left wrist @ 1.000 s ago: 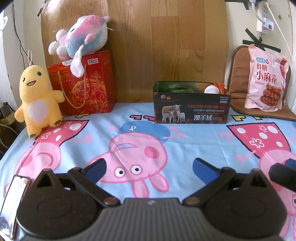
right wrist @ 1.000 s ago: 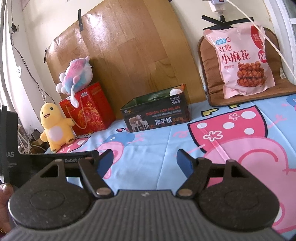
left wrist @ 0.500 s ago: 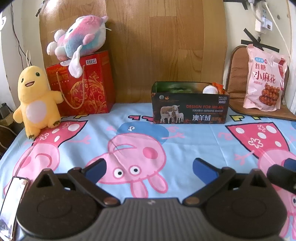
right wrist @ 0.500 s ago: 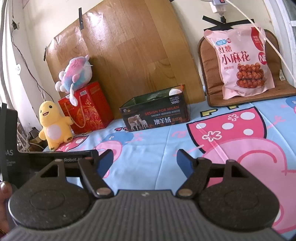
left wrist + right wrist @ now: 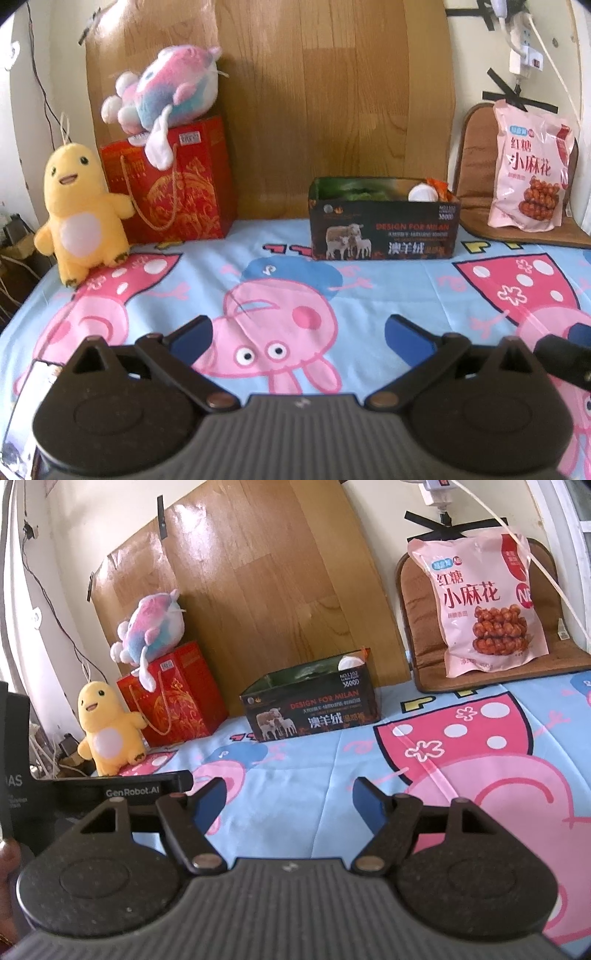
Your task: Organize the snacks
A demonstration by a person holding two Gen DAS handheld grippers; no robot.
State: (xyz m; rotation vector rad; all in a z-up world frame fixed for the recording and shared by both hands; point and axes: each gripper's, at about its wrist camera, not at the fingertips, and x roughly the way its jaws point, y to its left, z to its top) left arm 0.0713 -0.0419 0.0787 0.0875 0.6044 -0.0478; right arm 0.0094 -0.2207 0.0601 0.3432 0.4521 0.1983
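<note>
L gripper (image 5: 297,334): jaws spread, empty, above bedsheet (image 5: 388,291)
R gripper (image 5: 288,799): jaws spread, empty
Snack bag (image 5: 487,609): upright on brown cushion (image 5: 417,627)
Box (image 5: 384,229): open, w/ items inside

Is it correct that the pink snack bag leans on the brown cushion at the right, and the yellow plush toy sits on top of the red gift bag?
Not quite. The pink snack bag does lean on the brown cushion, but the yellow plush toy stands on the bedsheet beside the red gift bag. The left wrist view shows the pink and blue plush on top of that bag.
</note>
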